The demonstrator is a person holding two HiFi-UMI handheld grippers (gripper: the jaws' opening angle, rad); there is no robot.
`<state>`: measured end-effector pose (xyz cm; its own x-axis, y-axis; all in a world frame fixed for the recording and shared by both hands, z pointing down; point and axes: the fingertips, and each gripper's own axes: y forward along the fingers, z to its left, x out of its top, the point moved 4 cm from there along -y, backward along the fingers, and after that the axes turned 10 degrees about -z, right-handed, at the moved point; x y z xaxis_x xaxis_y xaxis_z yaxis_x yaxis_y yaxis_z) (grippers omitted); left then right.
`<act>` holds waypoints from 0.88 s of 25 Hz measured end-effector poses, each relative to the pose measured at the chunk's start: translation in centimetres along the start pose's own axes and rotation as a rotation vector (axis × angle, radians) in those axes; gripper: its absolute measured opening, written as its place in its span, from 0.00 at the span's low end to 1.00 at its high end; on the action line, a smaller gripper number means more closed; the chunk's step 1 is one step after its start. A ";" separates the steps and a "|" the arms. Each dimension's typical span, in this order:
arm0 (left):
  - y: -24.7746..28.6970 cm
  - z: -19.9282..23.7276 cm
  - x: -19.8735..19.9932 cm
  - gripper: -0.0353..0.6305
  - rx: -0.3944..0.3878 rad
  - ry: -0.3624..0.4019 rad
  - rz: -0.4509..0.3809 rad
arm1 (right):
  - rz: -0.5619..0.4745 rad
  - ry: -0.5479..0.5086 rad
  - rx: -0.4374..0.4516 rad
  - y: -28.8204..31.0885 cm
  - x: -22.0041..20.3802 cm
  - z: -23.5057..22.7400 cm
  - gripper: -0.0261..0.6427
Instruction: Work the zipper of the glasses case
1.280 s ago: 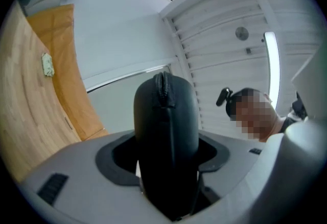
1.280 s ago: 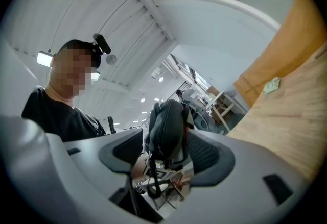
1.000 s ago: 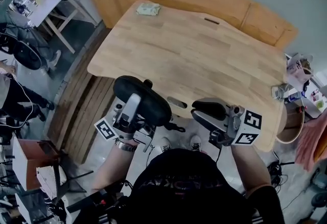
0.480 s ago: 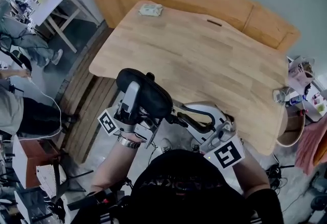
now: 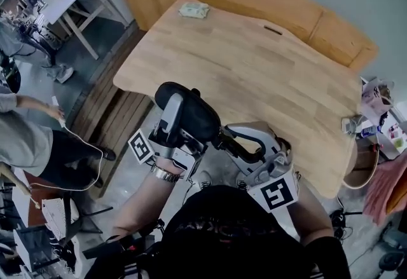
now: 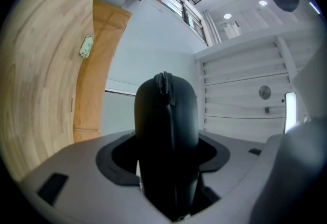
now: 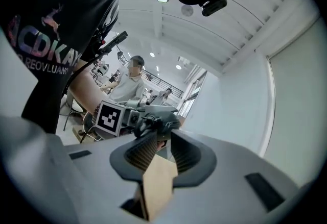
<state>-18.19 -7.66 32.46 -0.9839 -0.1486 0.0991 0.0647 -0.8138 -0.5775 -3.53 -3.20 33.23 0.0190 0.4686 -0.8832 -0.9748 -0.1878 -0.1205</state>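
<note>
**Glasses case clamped in left claw, right claw at its zipper end**

The black glasses case (image 6: 166, 116) is held in the left claw (image 5: 173, 120). Its jaws are closed on the two flanks of the case, which stands edge-on between them and reaches past their tips. The zipper (image 6: 164, 82) is seen running over the far end of the case, straight ahead of that claw.

The right claw (image 7: 159, 133) is brought level to the near end of the case, and its jaws have just been opening a little. Only a narrow gap is left between them. A dark knot of zipper hardware sits right at their tips, but whether the pads press on it cannot be told. A tan strip (image 7: 156, 182) lies low between these jaws, near their base.

The wooden worktop (image 5: 254, 61) lies beyond both claws, untouched by the case.
</note>
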 end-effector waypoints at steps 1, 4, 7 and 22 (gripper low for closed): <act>-0.1 0.2 0.0 0.48 0.007 -0.009 -0.006 | 0.000 -0.003 -0.001 0.1 -0.1 0.0 0.18; -0.3 0.6 0.2 0.48 0.025 -0.034 -0.025 | -0.009 -0.035 0.002 0.4 0.1 0.0 0.17; -0.4 1.0 0.3 0.48 0.037 -0.047 -0.031 | -0.044 -0.097 0.012 0.8 0.9 -0.3 0.16; -0.9 1.9 -0.3 0.48 0.078 -0.038 0.028 | 0.020 -0.037 0.027 -0.2 -0.1 -0.6 0.07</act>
<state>-17.60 -7.96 34.44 -0.9747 -0.1917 0.1153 0.1062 -0.8502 -0.5157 -3.16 -3.70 33.06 -0.0082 0.4971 -0.8676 -0.9806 -0.1738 -0.0903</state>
